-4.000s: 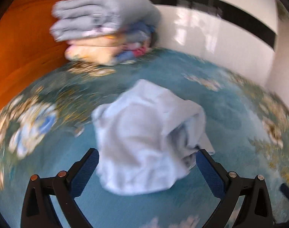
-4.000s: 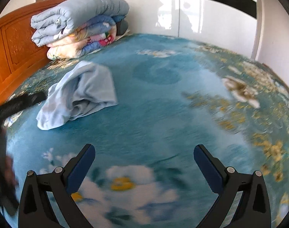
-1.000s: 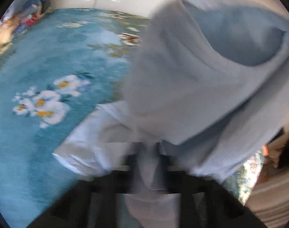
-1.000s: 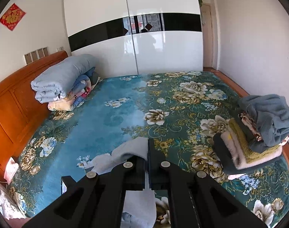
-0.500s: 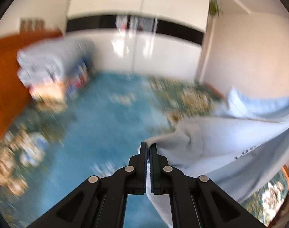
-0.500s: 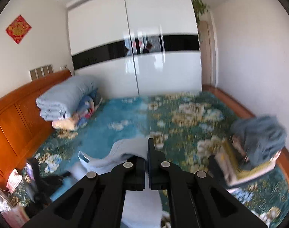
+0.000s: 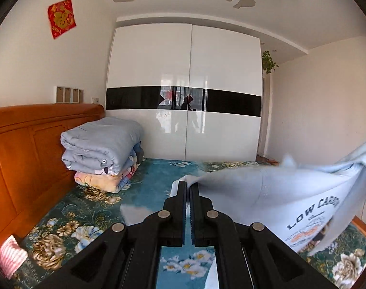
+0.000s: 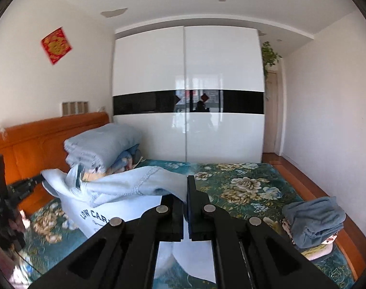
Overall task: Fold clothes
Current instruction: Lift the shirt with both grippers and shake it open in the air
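A bedroom. A bed (image 7: 156,175) with a teal floral cover fills the floor, its orange wooden headboard (image 7: 26,149) on the left. Folded quilts (image 7: 101,147) are stacked near the headboard. A glossy white wardrobe (image 7: 187,91) with a black band covers the far wall. A red paper decoration (image 7: 61,18) hangs on the left wall, and a green plant (image 8: 269,55) sits by the wardrobe's top corner. A pile of clothes (image 8: 312,224) rests on the bed's right edge. A pale blue shirt (image 7: 279,197) printed "LOW CAR..." is stretched in the air above the bed. The left gripper (image 7: 188,187) has its jaws clenched on one edge; the right gripper (image 8: 185,192) has its jaws clenched on another.
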A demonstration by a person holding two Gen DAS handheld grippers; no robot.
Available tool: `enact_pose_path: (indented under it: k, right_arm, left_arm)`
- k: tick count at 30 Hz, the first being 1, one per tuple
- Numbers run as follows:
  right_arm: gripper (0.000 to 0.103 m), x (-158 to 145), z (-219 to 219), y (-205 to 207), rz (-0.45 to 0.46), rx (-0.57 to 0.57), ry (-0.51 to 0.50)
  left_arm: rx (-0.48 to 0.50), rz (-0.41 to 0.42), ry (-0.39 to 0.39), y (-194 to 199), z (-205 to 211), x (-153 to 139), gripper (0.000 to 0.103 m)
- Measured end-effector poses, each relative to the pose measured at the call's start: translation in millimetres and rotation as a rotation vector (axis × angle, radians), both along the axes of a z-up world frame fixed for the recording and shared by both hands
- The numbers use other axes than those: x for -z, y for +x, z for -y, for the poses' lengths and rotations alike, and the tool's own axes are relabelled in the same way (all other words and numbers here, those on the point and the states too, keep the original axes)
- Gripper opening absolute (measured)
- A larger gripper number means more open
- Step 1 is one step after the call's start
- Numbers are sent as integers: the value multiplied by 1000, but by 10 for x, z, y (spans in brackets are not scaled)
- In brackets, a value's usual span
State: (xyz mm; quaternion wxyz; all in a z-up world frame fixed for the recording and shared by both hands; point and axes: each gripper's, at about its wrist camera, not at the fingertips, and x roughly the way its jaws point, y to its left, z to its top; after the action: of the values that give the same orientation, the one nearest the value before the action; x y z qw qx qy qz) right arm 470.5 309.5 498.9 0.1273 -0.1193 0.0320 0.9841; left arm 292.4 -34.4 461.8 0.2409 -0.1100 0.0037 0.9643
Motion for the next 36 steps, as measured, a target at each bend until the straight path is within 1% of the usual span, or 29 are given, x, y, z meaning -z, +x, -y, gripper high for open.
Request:
enact_pose_path:
  k: [3, 5, 8, 9, 11, 12, 14, 17, 19, 20, 23, 25, 28, 31, 33, 36]
  right_arm:
    - [2, 147, 8, 165, 8, -40, -15]
    - [2, 79, 10, 210, -5, -46, -5]
    - [2, -80, -7, 190, -35, -56, 0]
    - [2, -123, -32, 116, -40, -58, 1]
    - [2, -141, -87, -87, -26, -50, 10]
    - [2, -113, -125, -200, -5, -46, 11]
    - [2, 43, -250, -545, 78, -38, 5]
    - [2, 699, -465, -1158, 262, -7, -23]
    - [2, 1272, -615, -1535, 385, 13, -56]
    - [2, 1512, -692, -1646, 425, 22, -78]
    - [2, 2400, -986, -2006, 560, 57, -176]
    - [2, 2960, -1165, -2227, 644, 80, -232]
    - [2, 3472, -1337, -2483, 721, 104, -258]
    - [2, 3780, -1546, -2719, 726, 130, -272]
    - [2, 3931, -1691, -2875, 723, 147, -278]
    - [2, 4260, -1825, -3095, 783, 158, -291]
  left_arm:
    - [-1, -47, -14, 265, 93, -27, 3]
    - [6, -66, -20, 319, 94, -129, 3]
    - [7, -70, -64, 193, -17, -243, 3]
    - [6, -61, -83, 122, -80, -236, 3]
    - [14, -12, -125, -117, -236, -118, 3]
    - [22, 28, -145, -284, -315, 11, 3]
    - [33, 121, -180, -610, -472, 351, 3]
    - [45, 291, -233, -1115, -707, 1067, 3]
    - [45, 407, -276, -1416, -864, 1620, 3]
    - [41, 458, -299, -1527, -949, 1891, 3]
    - [32, 570, -391, -1748, -1265, 2595, 3]
    - [32, 612, -452, -1909, -1464, 2966, 3]
    - [29, 607, -532, -2104, -1724, 3316, 3]
    - [21, 600, -547, -2406, -1867, 3524, 3]
    - [18, 634, -557, -2557, -1943, 3707, 3]
    - [18, 701, -595, -2769, -2038, 4035, 3]
